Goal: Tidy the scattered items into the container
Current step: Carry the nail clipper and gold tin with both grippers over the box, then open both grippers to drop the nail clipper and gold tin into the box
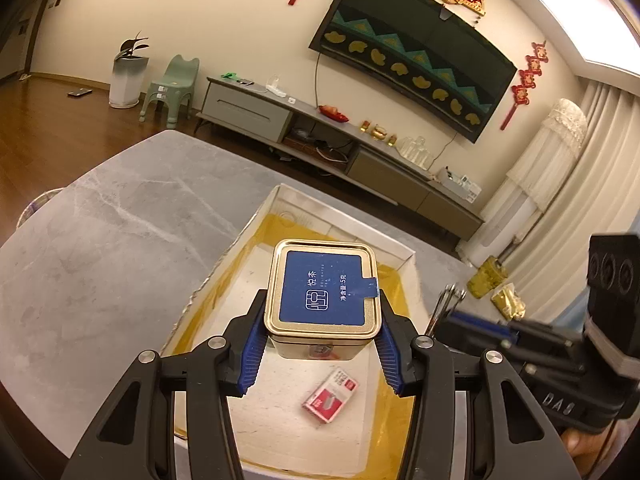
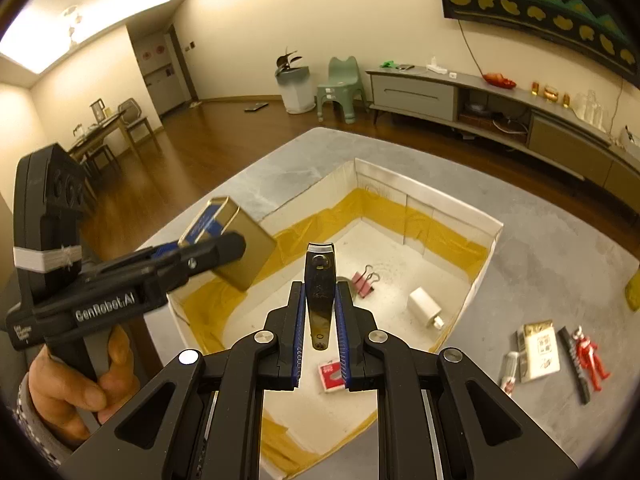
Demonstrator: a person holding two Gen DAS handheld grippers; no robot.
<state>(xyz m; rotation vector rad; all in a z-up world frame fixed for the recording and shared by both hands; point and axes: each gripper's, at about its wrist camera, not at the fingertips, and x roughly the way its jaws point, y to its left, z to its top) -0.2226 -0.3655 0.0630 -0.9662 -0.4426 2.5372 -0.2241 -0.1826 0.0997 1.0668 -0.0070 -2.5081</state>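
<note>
Gold tin [image 1: 323, 300] clamped in left gripper [image 1: 320, 320] and nail clipper [image 2: 319, 292] clamped in right gripper [image 2: 320, 312], both over box [image 2: 420, 200] holding binder clip [image 2: 364, 282], red pack [image 2: 331, 376], white plug [image 2: 425, 306]; toy figure [image 2: 592, 354], packets [image 2: 538, 346] remain on table [image 2: 540, 264]

Red packet [image 2: 331, 376] partly behind right claw [image 2: 319, 360]; print unreadable.

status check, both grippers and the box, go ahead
Left gripper shut on tea tin, over cardboard box. Right gripper shut on nail clipper, above box. Drop path clear.
</note>
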